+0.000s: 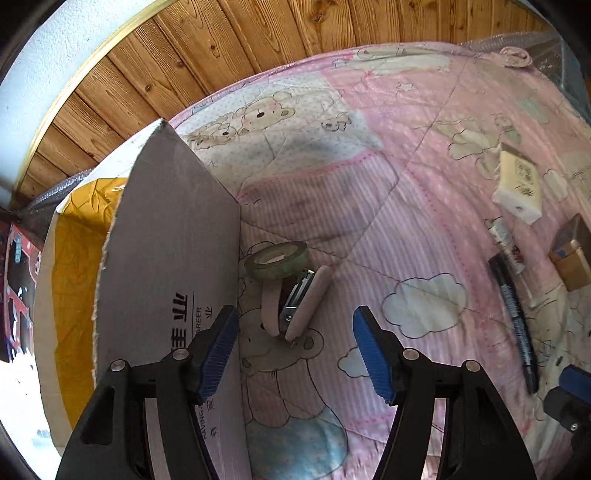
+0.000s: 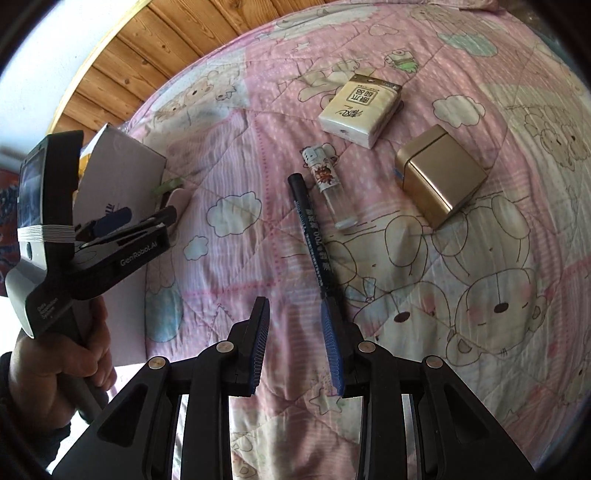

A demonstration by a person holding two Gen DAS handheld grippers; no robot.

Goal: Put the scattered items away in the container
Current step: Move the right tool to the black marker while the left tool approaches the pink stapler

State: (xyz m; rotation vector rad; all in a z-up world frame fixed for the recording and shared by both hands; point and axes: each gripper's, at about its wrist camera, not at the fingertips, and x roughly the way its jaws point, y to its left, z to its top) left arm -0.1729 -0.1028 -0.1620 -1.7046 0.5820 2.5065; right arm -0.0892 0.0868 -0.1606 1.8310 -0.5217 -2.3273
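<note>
A cardboard box [image 1: 173, 236] with a yellow lining [image 1: 77, 236] stands at the left on a pink quilt [image 1: 369, 184]. Beside its wall lie a roll of clear tape [image 1: 279, 260] and a pink stapler [image 1: 299, 308]. My left gripper [image 1: 293, 350] hovers open just short of the stapler, holding nothing. My right gripper [image 2: 297, 343] is open above the quilt, and the black marker [image 2: 314, 236] runs down behind its right finger. Past the marker lie a lighter [image 2: 330, 186], a white tissue pack [image 2: 360, 109] and a gold box [image 2: 439, 181].
A wood-panelled wall [image 1: 258, 33] runs behind the bed. A person's hand [image 2: 62, 354] holds the left gripper's handle [image 2: 122, 236] at the left of the right wrist view. A red patterned thing [image 1: 18, 291] lies beyond the box.
</note>
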